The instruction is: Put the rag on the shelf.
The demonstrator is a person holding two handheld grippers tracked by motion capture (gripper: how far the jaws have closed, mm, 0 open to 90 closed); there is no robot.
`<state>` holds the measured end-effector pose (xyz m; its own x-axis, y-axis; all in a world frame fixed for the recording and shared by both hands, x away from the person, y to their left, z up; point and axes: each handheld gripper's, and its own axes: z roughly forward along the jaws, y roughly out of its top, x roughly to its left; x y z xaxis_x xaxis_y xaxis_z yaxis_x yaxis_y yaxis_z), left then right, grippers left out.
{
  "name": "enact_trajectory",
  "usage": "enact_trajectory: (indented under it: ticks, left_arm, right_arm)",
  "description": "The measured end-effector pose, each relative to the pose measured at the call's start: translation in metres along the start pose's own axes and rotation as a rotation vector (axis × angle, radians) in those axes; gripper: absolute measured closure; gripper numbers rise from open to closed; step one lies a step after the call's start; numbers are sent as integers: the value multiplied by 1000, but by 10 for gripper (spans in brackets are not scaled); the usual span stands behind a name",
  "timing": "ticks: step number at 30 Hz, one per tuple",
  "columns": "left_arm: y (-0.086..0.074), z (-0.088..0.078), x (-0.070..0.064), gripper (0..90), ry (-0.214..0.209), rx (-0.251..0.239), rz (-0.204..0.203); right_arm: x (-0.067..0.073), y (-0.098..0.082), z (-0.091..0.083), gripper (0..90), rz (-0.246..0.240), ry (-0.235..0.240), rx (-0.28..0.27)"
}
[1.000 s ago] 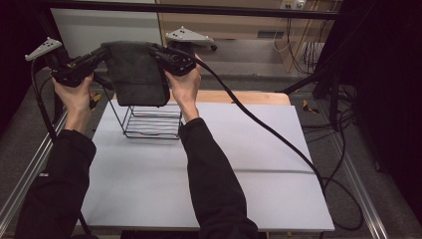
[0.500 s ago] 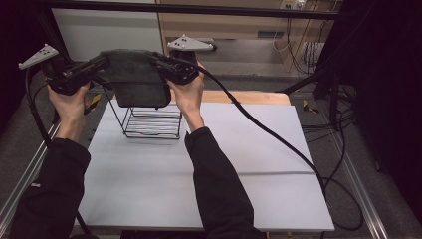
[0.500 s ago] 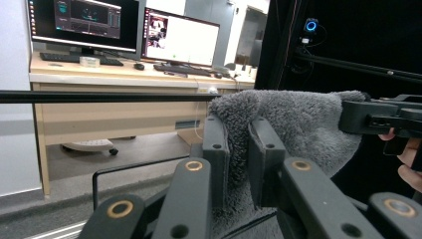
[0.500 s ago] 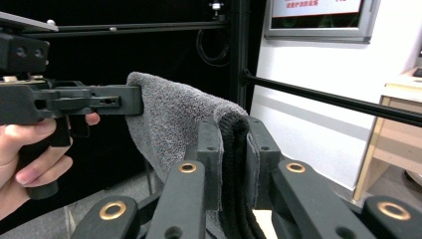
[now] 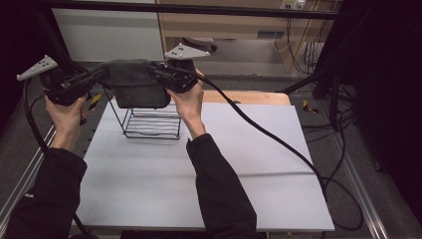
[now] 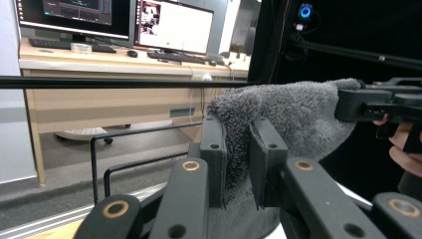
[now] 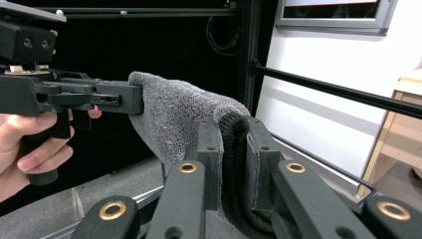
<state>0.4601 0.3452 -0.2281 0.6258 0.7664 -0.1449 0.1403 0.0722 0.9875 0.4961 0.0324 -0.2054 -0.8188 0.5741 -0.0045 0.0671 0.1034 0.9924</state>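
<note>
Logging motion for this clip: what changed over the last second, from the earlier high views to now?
Little changed. Both grippers, left and right, drifted slightly leftward, carrying the grey towel stretched between them above the wire rack. Nothing was taken hold of or released: each gripper stays clamped on a towel end. The rack kept its place on the white table.

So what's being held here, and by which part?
A grey towel, pinched at opposite ends: left gripper on one edge, right gripper on the other.

Pretty even overhead light on the white surface (image 5: 149, 179), soft shadows only. Edges go really dark. Monitors (image 6: 171, 25) glow bright and look a bit soft, no real glare.
</note>
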Motion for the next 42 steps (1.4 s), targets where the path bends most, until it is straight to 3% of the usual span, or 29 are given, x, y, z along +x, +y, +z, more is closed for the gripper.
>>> enact_trajectory:
  ticks: [7, 12, 17, 20, 23, 27, 33, 42]
  left_arm:
    - [-4, -7, -5, 767, 10, 60, 11]
    - [-3, -13, -7, 738, 9, 105, -19]
    - [12, -26, -8, 693, 19, 99, -45]
    - [28, -31, -10, 699, 58, 87, -33]
    - [41, -26, -13, 734, 69, 121, -36]
    - [46, -10, -19, 792, 83, 193, -41]
    - [39, 11, -23, 870, 86, 280, -36]
    - [25, 12, -27, 895, 77, 358, -7]
  right_arm:
    - [6, -6, -4, 802, -9, 33, 26]
    - [9, -10, -5, 802, -8, 51, 39]
    - [9, -13, -6, 802, -9, 53, 44]
    - [10, -15, -7, 802, -7, 57, 45]
    - [12, -17, -6, 801, -16, 59, 49]
    - [15, -19, -7, 797, -31, 60, 53]
    - [15, -25, -9, 791, -35, 73, 64]
    - [18, -28, -9, 764, -42, 85, 98]
